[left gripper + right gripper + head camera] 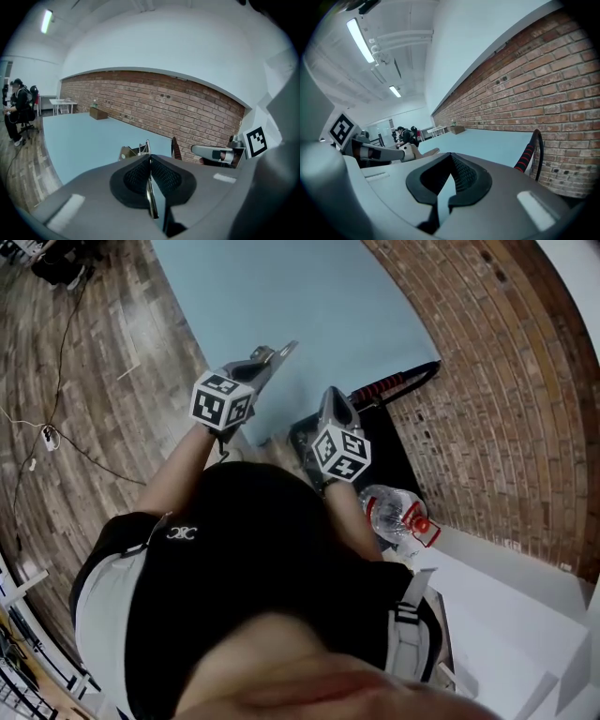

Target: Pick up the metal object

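Light blue mat (pixel 281 296), the largest surface and the landmark for all positions given here. Brick wall (pixel 506 362): runs along the mat's right edge. Wooden floor (pixel 103 381): borders the mat's left edge, with thin cables lying on it. Black flat panel (pixel 389 460): at the mat's near right corner, against the wall. Black-and-red bar (pixel 389 383): just beyond the panel, at the mat's right edge, curving up toward the wall.

Left gripper (pixel 150 161): raised over the mat's near left part, jaws pinched tight on the metal object (pixel 136 151). A thin bright sheet of the object stands between the pads, and the rest juts out past the fingertips, clear of the mat. Right gripper (pixel 451 157): raised over the black panel at the mat's near right corner. Its jaws are drawn together at the tips, and only the mat's blue shows through the narrow gap between them.

Clear plastic bottle (pixel 394 510): lies nearer the person than the mat's right corner, its red cap (pixel 422 524) pointing away from the mat.
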The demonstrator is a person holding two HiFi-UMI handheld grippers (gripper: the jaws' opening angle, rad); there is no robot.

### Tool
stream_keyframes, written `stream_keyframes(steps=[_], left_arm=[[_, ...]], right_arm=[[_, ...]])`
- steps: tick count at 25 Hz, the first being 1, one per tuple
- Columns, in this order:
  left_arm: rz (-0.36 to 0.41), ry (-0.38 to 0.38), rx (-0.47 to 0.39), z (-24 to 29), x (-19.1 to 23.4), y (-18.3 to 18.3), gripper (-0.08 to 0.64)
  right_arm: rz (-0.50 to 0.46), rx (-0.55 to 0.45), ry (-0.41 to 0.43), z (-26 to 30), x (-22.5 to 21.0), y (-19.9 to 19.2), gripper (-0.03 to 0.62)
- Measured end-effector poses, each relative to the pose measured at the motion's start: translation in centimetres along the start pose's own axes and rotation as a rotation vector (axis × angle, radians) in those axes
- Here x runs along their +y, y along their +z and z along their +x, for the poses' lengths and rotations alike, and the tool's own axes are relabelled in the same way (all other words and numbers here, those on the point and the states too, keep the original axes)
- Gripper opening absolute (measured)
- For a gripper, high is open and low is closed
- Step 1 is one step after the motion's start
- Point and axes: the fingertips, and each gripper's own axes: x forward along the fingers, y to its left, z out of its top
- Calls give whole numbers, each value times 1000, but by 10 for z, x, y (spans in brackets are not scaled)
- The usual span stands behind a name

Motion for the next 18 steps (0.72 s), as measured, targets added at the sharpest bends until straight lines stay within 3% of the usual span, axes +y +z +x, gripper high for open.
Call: stream_keyframes(steps=[7,18], left_arm=[[11,31,-62,-23,-4,23,8],[0,53,-87,-37,1,32,6]], right_arm=[[-62,39,27,9,15,-3,11],[-68,27,51,11,28,1,11]])
